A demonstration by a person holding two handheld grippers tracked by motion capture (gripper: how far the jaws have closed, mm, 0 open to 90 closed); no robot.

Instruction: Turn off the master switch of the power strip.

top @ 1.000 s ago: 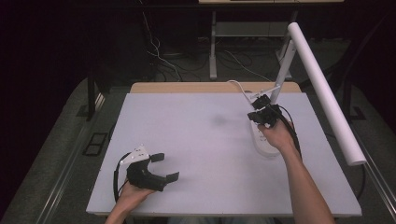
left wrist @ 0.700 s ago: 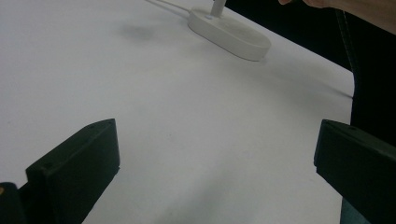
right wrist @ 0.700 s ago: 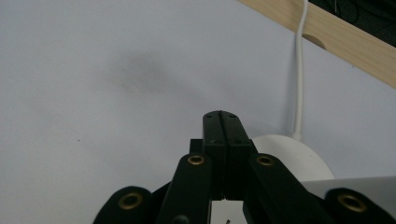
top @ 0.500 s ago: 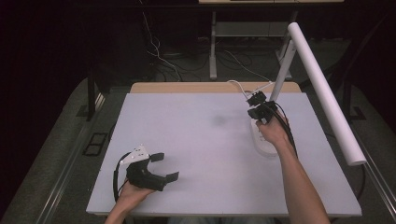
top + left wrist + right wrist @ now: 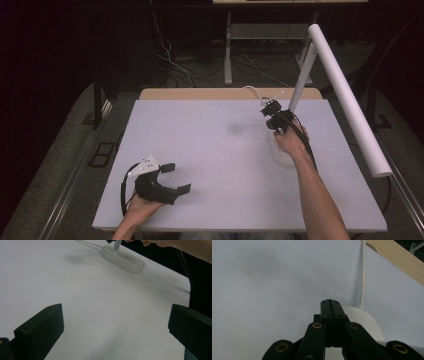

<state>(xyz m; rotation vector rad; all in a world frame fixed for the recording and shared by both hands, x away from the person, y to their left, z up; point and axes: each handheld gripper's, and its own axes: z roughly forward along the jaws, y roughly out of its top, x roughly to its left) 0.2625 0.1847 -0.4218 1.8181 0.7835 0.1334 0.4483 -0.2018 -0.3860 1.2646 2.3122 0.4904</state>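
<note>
My right gripper [image 5: 330,302], jaws pressed together and empty, hovers over the lamp base [image 5: 281,152] right of centre. Poke off-centre and the lamp tips. Left gripper [image 5: 176,179] idles wide, lower left.

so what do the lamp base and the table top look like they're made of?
Lamp base: probably matte white moulded plastic, with smooth rounded edges, an even colour and no grain. Table top: a pale grey matte sheet or laminate, flat and nearly glare-free. It seems to lie on a wooden board, whose tan grained edge shows at the far side.
</note>
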